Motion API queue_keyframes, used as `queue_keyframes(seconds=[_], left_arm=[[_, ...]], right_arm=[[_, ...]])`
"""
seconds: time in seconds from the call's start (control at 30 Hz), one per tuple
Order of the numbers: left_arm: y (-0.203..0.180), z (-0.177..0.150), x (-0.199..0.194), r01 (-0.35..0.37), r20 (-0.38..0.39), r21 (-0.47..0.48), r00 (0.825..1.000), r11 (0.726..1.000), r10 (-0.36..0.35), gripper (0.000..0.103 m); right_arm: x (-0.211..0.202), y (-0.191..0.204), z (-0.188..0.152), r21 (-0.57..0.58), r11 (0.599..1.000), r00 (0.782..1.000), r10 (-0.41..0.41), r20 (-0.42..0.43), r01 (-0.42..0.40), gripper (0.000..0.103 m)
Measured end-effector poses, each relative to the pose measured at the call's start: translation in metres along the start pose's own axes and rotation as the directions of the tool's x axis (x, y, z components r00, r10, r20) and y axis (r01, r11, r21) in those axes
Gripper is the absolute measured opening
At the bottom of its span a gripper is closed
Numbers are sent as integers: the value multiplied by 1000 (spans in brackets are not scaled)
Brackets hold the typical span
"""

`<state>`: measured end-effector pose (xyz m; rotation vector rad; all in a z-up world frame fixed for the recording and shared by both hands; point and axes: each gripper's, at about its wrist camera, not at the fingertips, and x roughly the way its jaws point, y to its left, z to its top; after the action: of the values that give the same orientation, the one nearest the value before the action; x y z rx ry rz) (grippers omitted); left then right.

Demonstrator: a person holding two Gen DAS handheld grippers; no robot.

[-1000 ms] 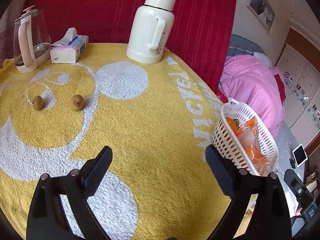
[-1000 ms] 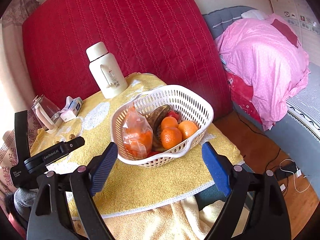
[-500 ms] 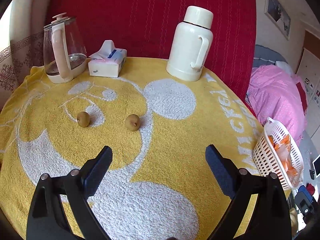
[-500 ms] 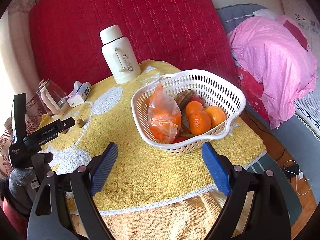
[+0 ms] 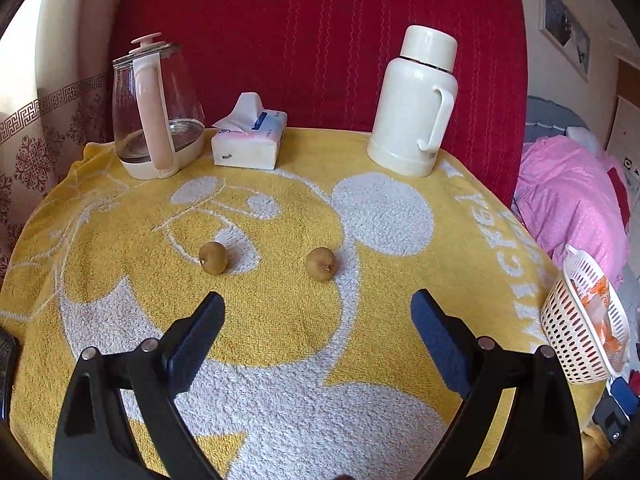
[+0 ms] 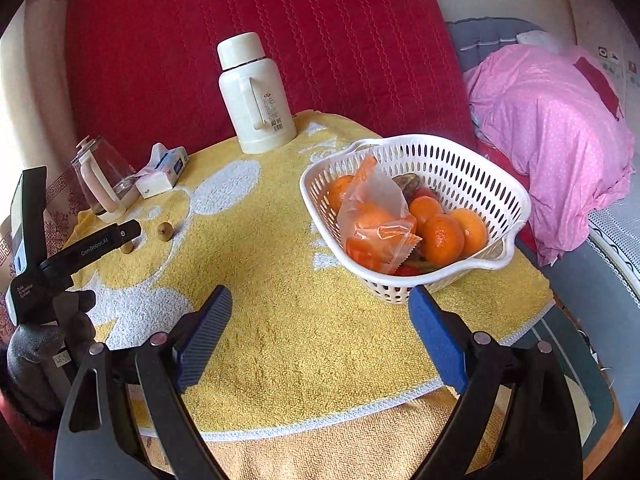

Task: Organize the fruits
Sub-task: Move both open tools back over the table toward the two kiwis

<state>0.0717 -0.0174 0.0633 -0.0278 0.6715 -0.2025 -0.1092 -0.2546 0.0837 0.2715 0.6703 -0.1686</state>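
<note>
Two small brown-green round fruits lie on the yellow towel: the left fruit [image 5: 213, 257] and the right fruit [image 5: 320, 263]. My left gripper [image 5: 318, 332] is open and empty, just short of them and above the towel. A white plastic basket [image 6: 448, 160] holds oranges [image 6: 442, 236], a clear bag of orange pieces [image 6: 376, 216] and a dark fruit. My right gripper [image 6: 320, 336] is open and empty, in front of the basket and to its left. The basket also shows in the left wrist view [image 5: 576, 332] at the table's right edge.
At the back of the table stand a white thermos [image 5: 416, 100], a tissue pack [image 5: 248, 140] and a glass kettle with a pink handle [image 5: 154, 108]. A red quilted backrest rises behind. A pink bed [image 6: 552, 120] lies to the right. The left hand-held unit [image 6: 60, 256] shows in the right wrist view.
My left gripper has swung left from the basket side and now faces the two small fruits. My right gripper has drawn back and turned so the basket sits more to the right.
</note>
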Motion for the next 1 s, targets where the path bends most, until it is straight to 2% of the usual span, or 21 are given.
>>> queue_keyframes(seconds=[0.3,0.5,0.57,0.63,0.73,0.83,0.93,1.0], left_arm=[[30,10,6,-43,11,-9,999,999,43,93],[70,16,18,-63,-51,-107,997,992,58,93],[83,15,24,-73,-81,-134,995,988,63,88],[91,16,32,-85,-109,-139,992,987,70,78],[98,16,41,-92,-127,-143,989,985,74,72],[99,18,50,-80,-143,-145,988,986,59,59],[98,22,59,-68,-149,-140,988,988,47,53],[95,23,64,-48,-146,-137,989,989,28,44]], right_arm=[[18,36,-9,-73,996,997,52,-54,-56,92],[28,45,-9,-79,994,995,66,-76,-72,92],[30,48,-9,-84,994,994,70,-83,-77,92],[33,50,-10,-88,993,993,74,-92,-82,92],[37,50,-11,-88,992,992,77,-101,-86,92],[40,50,-10,-86,993,992,76,-106,-85,92],[42,48,-9,-87,993,991,71,-109,-81,92],[43,48,-8,-89,993,992,66,-111,-76,92]])
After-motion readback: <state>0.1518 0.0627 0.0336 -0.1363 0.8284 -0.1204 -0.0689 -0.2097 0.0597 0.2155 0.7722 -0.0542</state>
